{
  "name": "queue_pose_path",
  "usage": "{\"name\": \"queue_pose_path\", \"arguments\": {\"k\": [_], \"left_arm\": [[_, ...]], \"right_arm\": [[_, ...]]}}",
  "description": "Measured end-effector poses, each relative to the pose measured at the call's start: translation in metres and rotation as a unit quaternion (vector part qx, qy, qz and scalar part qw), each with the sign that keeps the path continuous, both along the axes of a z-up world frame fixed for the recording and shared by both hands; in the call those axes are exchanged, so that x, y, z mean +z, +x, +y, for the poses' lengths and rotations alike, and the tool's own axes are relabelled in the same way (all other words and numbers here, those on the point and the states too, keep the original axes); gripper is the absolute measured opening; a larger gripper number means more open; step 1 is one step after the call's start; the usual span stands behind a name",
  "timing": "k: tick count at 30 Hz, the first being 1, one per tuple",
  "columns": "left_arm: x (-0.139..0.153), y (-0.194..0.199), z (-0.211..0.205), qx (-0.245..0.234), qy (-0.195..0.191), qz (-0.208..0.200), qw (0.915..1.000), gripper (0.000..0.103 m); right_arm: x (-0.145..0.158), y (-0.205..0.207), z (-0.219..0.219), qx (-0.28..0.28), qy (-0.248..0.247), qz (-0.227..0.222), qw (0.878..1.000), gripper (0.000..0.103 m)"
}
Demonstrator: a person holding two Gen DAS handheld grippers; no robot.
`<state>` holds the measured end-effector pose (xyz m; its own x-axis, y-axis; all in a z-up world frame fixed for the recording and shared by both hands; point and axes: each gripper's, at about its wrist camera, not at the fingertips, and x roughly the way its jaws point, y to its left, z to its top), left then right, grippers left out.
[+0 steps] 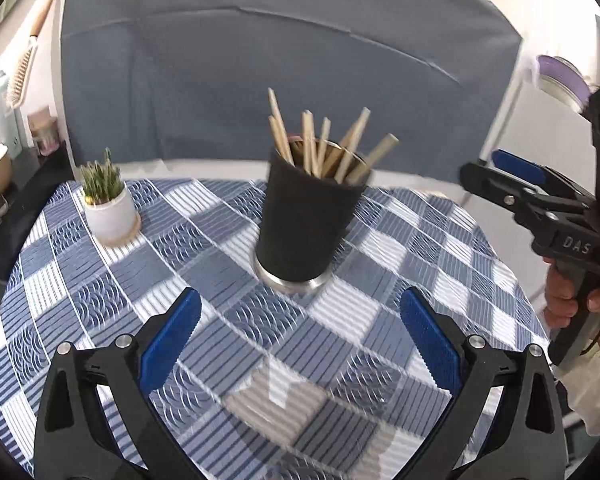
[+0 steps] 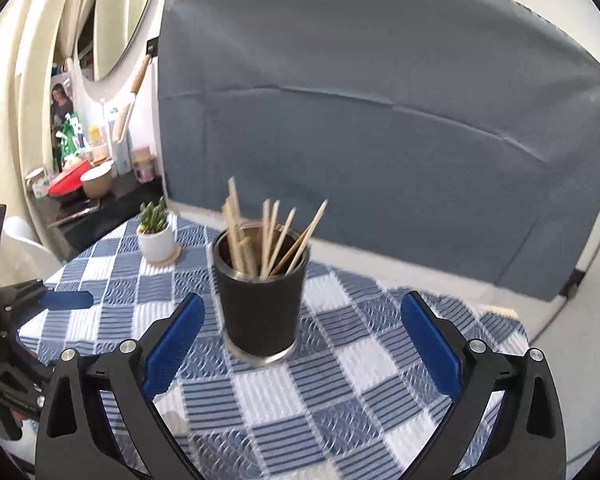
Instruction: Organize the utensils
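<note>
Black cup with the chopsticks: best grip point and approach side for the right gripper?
Grip the black cup across its mid wall, coming in level from the near side. It stands upright and the open right gripper probably spans it. Avoid a top approach: the chopsticks fan out above the rim.

One cup (image 1: 304, 228), one potted plant (image 1: 110, 208), two hand-held grippers (image 1: 300, 336)

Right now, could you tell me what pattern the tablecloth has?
Blue-and-white checks on the tablecloth, best in the right wrist view.
</note>
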<state>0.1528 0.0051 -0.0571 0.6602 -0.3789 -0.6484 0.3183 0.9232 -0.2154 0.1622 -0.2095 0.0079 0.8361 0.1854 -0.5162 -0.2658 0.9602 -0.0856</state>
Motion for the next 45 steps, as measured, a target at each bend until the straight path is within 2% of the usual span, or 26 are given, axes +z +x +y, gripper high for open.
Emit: {"name": "queue_pose_path", "arguments": {"k": [2, 6, 9, 12, 15, 20, 22, 24, 26, 28, 32, 37, 40, 45], "left_arm": [[-0.001, -0.015, 0.001, 0.001, 0.017, 0.012, 0.9998, 0.097], [0.002, -0.045, 0.005, -0.014, 0.009, 0.031, 0.9994, 0.097], [0.008, -0.063, 0.006, -0.022, 0.020, 0.032, 0.9991, 0.097], [0.017, -0.082, 0.007, -0.021, 0.038, 0.017, 0.9989, 0.097], [0.028, -0.102, 0.013, -0.016, 0.039, 0.003, 0.9991, 0.097], [0.042, -0.125, 0.025, 0.007, 0.044, -0.002, 0.9990, 0.097], [0.050, -0.136, 0.027, 0.024, 0.060, -0.019, 0.9977, 0.097], [0.057, -0.147, 0.024, 0.040, 0.107, -0.051, 0.9922, 0.097], [0.058, -0.149, 0.023, 0.029, 0.116, -0.055, 0.9913, 0.097], [0.057, -0.148, 0.028, 0.026, 0.102, -0.044, 0.9935, 0.097], [0.053, -0.150, 0.031, 0.023, 0.108, -0.043, 0.9929, 0.097], [0.055, -0.145, 0.028, 0.020, 0.104, -0.049, 0.9931, 0.097], [0.057, -0.138, 0.024, 0.023, 0.084, -0.050, 0.9949, 0.097], [0.061, -0.129, 0.010, 0.043, 0.089, -0.060, 0.9932, 0.097]], "right_arm": [[-0.001, -0.018, 0.007, -0.001, -0.002, 0.001, 1.000, 0.095], [-0.001, -0.052, 0.018, -0.007, 0.002, 0.014, 1.000, 0.095], [-0.001, -0.076, 0.023, -0.010, 0.017, 0.020, 1.000, 0.095], [-0.001, -0.099, 0.026, -0.027, 0.038, 0.025, 0.999, 0.095], [0.000, -0.121, 0.026, -0.043, 0.063, 0.038, 0.996, 0.095], [0.002, -0.150, 0.034, -0.068, 0.052, 0.034, 0.996, 0.095], [0.003, -0.159, 0.037, -0.076, 0.038, 0.029, 0.996, 0.095], [0.002, -0.167, 0.038, -0.076, 0.043, 0.033, 0.996, 0.095], [-0.001, -0.171, 0.035, -0.086, 0.065, 0.047, 0.993, 0.095], [-0.003, -0.175, 0.034, -0.105, 0.063, 0.044, 0.991, 0.095], [-0.006, -0.181, 0.034, -0.126, 0.074, 0.044, 0.988, 0.095], [-0.006, -0.180, 0.034, -0.128, 0.060, 0.042, 0.989, 0.095], [-0.004, -0.176, 0.028, -0.121, 0.057, 0.036, 0.990, 0.095], [-0.003, -0.168, 0.018, -0.115, 0.054, 0.035, 0.991, 0.095]]}}
